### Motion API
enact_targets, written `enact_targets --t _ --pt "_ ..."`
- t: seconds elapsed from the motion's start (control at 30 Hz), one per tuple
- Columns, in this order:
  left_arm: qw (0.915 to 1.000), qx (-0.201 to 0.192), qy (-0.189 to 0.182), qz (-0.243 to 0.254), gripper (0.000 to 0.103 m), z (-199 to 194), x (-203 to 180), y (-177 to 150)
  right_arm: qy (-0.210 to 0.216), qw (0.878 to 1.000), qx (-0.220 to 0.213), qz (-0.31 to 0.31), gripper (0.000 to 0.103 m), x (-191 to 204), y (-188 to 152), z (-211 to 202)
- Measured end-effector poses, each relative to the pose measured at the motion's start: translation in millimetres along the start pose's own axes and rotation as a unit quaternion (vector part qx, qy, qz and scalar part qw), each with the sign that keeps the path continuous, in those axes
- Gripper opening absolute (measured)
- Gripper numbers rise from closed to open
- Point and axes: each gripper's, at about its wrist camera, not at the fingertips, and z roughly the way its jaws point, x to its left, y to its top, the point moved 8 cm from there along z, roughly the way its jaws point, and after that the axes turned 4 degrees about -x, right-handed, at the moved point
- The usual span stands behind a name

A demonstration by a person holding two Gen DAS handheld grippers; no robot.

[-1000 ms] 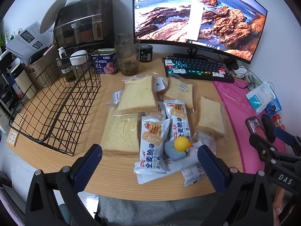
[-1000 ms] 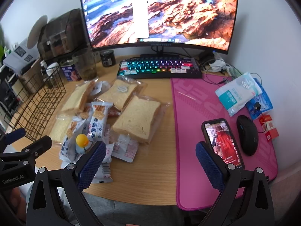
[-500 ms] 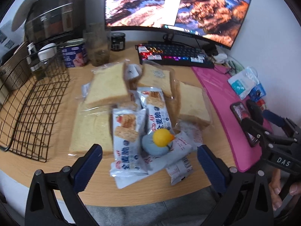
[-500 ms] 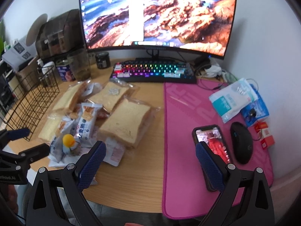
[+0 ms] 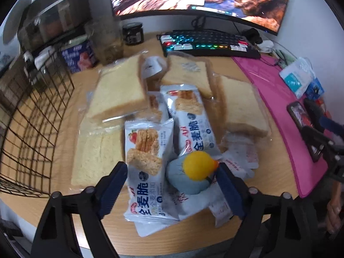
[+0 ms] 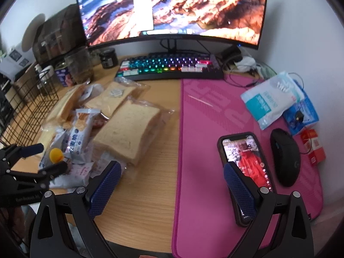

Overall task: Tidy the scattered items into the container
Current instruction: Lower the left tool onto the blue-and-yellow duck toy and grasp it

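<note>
My left gripper (image 5: 171, 190) hangs low over the snack pile, its jaws closing but apart. Between its pads lie a white cracker packet (image 5: 146, 150) and a grey-blue toy duck with a yellow head (image 5: 193, 172); the pads do not visibly press on either. A second cracker packet (image 5: 191, 118) and several bagged bread slices (image 5: 118, 94) lie just beyond. The black wire basket (image 5: 32, 129) stands to the left. My right gripper (image 6: 172, 190) is open with nothing in it, above the desk's front where the wood meets the pink mat (image 6: 215, 111). A big bread slice (image 6: 129, 133) lies left of it.
A lit keyboard (image 6: 169, 66) and monitor (image 6: 172, 10) fill the back. A phone (image 6: 243, 161), black mouse (image 6: 284, 157), tissue pack (image 6: 271, 101) and red box (image 6: 314, 148) sit on the mat. A glass jar (image 5: 107, 40), dark jar (image 5: 133, 33) and can (image 5: 78, 56) stand behind the basket.
The left gripper has sunk toward the pile and its jaws have narrowed around the duck and cracker packet. The right gripper has dropped closer to the desk.
</note>
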Motion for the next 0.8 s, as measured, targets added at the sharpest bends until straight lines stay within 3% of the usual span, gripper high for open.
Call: enact_targets --t 0.23,0.33,0.47,0.57,0.7,0.8 --pt "0.999 -0.003 -0.036 -0.027 0.085 -10.1 8.3 -2.3 0.004 1.0 0.007 -0.011 0.098 6.2 -3.0 11.7" --pt "0.9993 0.002 -0.033 -0.017 0.085 -9.4 5.3 -2.3 0.007 1.0 0.005 -0.009 0.098 8.7 -2.7 13.2" --pt "0.9976 0.002 -0.07 -0.002 0.085 -12.2 -20.3 -2.2 0.007 1.0 0.008 -0.017 0.098 15.2 -3.3 15.0" --pt "0.9977 -0.005 -0.061 0.028 0.085 -12.8 -37.2 0.5 0.009 1.0 0.008 -0.019 0.098 18.7 -3.4 14.6" --pt "0.9964 0.024 -0.079 0.019 0.085 -0.7 -44.8 -4.1 0.005 1.0 0.001 -0.021 0.098 16.6 -1.7 10.3" --pt "0.9981 0.031 -0.05 0.021 0.085 6.9 -38.4 -5.9 0.007 1.0 -0.002 -0.013 0.098 11.1 -0.3 8.0"
